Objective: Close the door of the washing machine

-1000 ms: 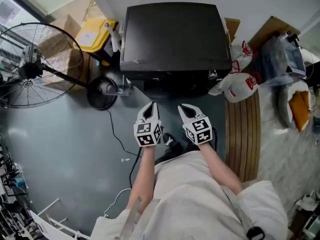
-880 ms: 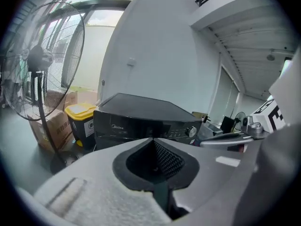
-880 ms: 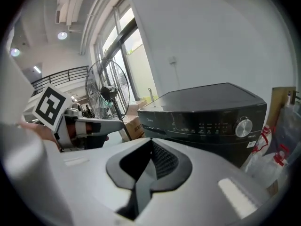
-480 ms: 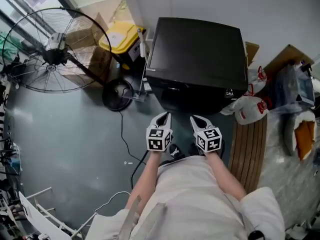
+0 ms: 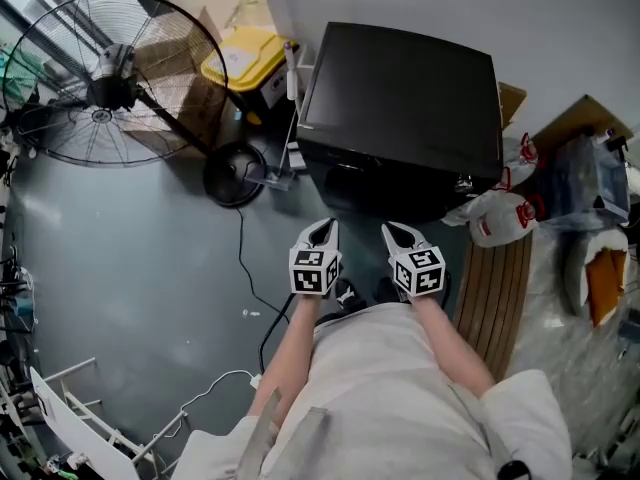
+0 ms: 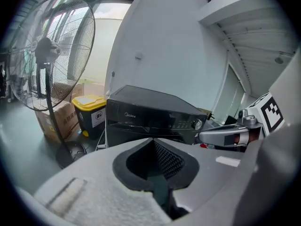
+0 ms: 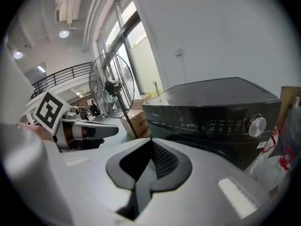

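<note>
Black box-shaped washing machine (image 5: 400,108), far centre against white wall (image 5: 570,28).
Left gripper (image 5: 324,228) and right gripper (image 5: 393,231), jaws pressed together, empty, near its front; black pedestal fan (image 5: 110,78), yellow-lidded bin (image 5: 243,60) left; white plastic bags (image 5: 497,218) right.

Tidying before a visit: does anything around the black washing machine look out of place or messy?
Nothing spilled or broken shows, but white plastic bags with red print lie heaped by the black washing machine's right side, and a thin black cable trails loose across the grey floor. The machine's door cannot be made out.
</note>
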`<state>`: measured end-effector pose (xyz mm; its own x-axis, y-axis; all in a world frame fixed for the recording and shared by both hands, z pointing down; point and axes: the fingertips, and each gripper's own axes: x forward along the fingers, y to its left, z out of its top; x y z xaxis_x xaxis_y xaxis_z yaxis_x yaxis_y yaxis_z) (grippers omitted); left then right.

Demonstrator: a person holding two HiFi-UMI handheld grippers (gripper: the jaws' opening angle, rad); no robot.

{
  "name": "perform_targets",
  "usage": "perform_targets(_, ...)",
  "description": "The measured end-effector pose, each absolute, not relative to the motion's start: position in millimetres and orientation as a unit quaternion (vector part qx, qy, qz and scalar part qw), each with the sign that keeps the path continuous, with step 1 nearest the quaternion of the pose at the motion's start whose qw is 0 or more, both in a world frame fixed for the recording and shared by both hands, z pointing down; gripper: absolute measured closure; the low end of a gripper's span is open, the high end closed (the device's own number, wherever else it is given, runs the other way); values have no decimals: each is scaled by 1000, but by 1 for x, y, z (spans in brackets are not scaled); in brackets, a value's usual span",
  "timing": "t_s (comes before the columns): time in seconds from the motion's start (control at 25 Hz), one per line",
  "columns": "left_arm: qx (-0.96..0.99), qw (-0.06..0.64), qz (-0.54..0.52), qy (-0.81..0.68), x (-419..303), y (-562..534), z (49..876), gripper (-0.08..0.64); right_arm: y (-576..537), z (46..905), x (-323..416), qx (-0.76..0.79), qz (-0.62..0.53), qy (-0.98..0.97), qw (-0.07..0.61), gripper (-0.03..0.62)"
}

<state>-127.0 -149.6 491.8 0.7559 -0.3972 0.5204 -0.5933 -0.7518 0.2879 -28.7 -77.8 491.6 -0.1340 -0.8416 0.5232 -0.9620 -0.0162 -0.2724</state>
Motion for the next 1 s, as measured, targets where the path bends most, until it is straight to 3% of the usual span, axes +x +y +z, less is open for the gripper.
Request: perform_targets(1.0,908,231,234,-261,-128,-133,503,555,-49,504,-10,681,307,-657,103,589)
